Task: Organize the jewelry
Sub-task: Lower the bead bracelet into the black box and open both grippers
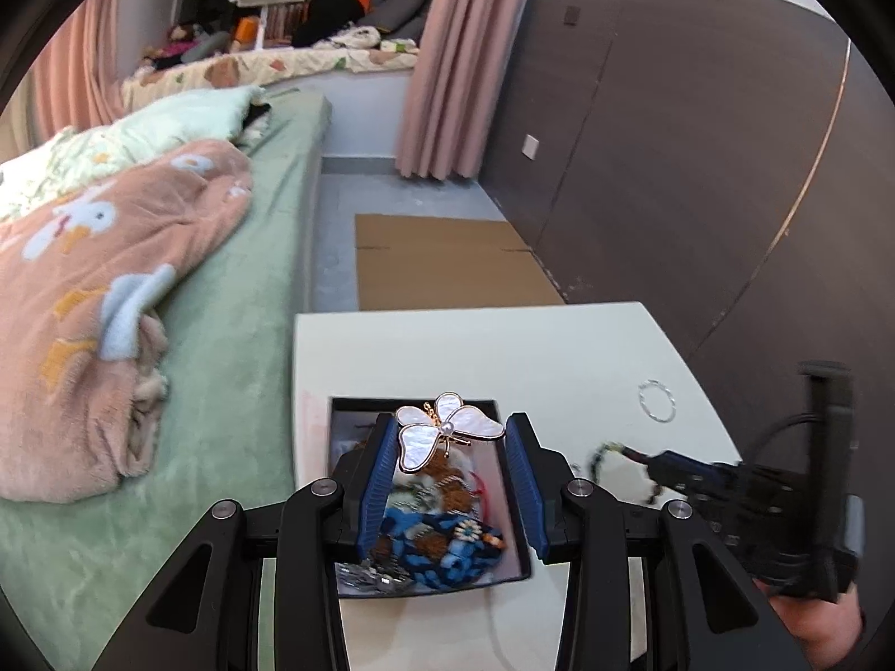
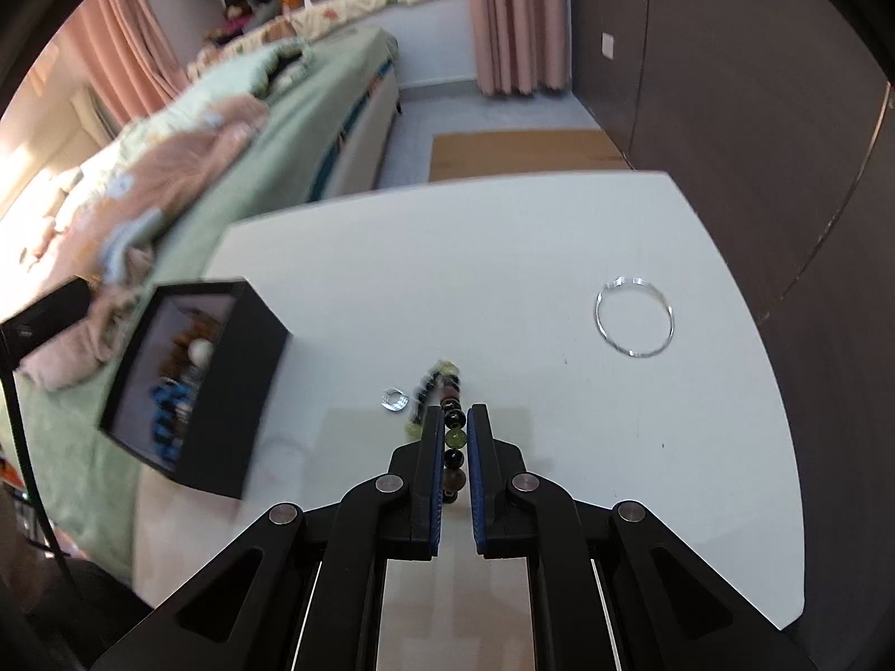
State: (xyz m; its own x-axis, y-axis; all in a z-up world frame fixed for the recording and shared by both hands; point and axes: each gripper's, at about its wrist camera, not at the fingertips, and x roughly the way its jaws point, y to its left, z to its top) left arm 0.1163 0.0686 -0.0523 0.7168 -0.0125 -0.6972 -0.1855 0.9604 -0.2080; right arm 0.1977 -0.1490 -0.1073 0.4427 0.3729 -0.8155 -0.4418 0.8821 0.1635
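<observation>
While the left gripper pinches a butterfly brooch above the black box, only the right wrist view shows the right gripper clamping the bead bracelet on the white table, a small ring beside it.

I see a glossy pearl-and-gilt butterfly brooch, glassy beads on the bracelet, a thin shiny metal bangle and a smooth white table.
</observation>
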